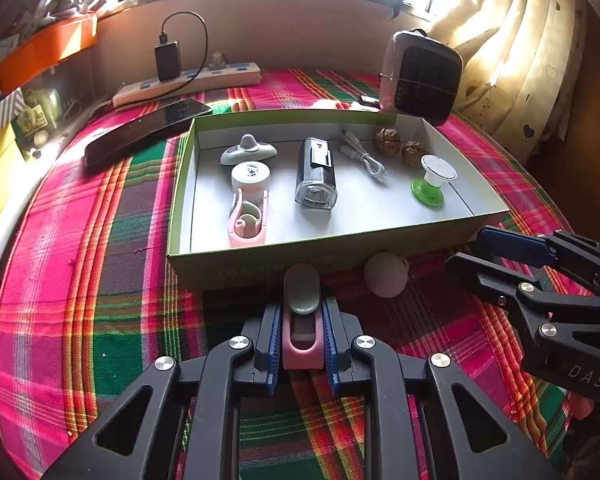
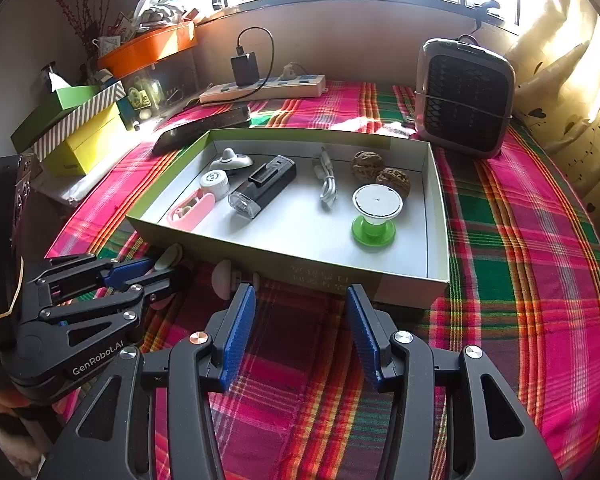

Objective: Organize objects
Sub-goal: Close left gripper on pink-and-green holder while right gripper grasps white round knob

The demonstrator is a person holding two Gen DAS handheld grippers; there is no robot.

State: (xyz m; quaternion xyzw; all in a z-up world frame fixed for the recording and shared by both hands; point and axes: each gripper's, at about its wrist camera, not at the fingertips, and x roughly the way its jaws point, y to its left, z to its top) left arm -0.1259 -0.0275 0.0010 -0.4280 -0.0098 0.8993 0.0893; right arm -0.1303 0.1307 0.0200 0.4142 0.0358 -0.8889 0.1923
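Was gripped tight by the left gripper (image 1: 300, 344): a small pink holder (image 1: 302, 354) with a grey-green pad on top, pinched at its two flat sides by the blue pads. Lay low, just in front of the green box (image 1: 260, 270), right over the cloth. Looked light and hard, likely smooth plastic, so could slip if squeezed too softly. Seemed best held at those flat sides, near the middle. Might not break easily.

Hung open beside it, with nothing between the jaws: the right gripper (image 2: 300, 336). Sat near the box wall too: a little round grey ball thing (image 1: 385, 274).

Already lay inside the box: a bike light (image 1: 316, 174), a white cable (image 1: 364, 156), two walnuts (image 1: 400, 146), a green and white knob (image 1: 432, 184).

Underneath, a soft bright checked cloth (image 1: 100, 240), maybe a bit bumpy. Behind, a sunny window, a curtain, a power strip (image 1: 188, 82) and a small fan heater (image 1: 420, 76).
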